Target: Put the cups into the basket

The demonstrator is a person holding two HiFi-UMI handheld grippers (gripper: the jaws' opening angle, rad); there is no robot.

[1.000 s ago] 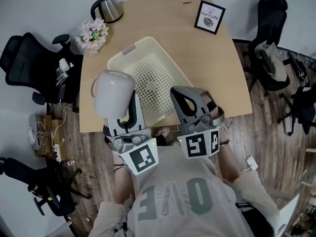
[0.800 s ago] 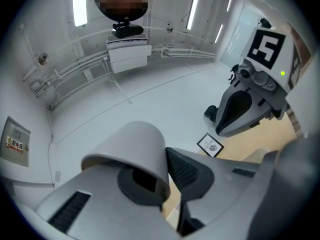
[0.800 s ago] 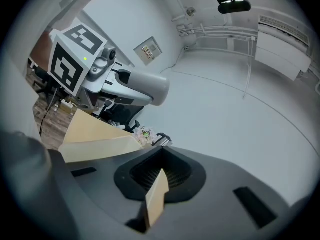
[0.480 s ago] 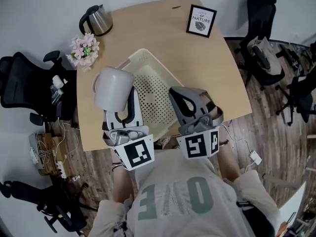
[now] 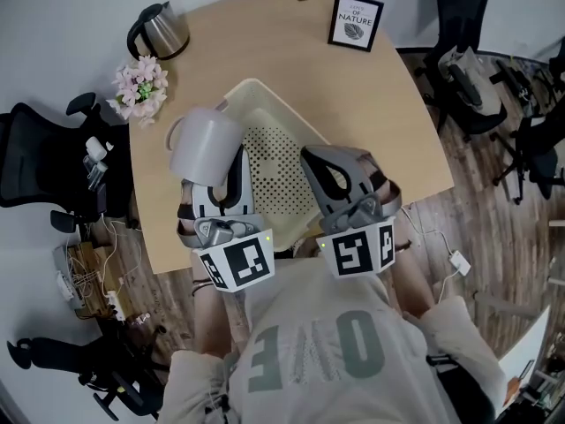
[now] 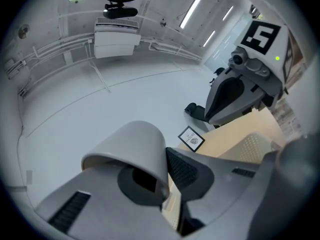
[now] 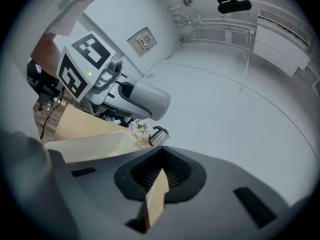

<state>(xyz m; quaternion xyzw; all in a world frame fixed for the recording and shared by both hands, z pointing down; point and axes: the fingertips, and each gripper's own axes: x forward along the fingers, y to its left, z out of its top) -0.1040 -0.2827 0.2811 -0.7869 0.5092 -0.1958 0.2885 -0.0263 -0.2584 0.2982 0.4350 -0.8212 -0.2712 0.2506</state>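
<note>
A white mug (image 5: 205,144) with a handle on its left side is held in the air over the left rim of the cream perforated basket (image 5: 281,162) on the wooden table (image 5: 388,122). My left gripper (image 5: 221,168) is shut on the mug's wall, and in the left gripper view the mug (image 6: 132,151) lies tilted between the jaws of this gripper (image 6: 165,179). My right gripper (image 5: 334,168) hovers over the basket's right side, shut with nothing in it; the right gripper view shows its jaws (image 7: 157,176) together. The basket's inside looks bare where it shows.
A steel kettle (image 5: 159,29) and pink flowers (image 5: 139,87) stand at the table's far left. A framed picture (image 5: 356,23) stands at the far right corner. Office chairs (image 5: 40,148) (image 5: 468,69) flank the table on both sides.
My left gripper has carried the mug a little forward and to the right, so it now overlaps the basket's left rim. The right gripper has hardly moved.
</note>
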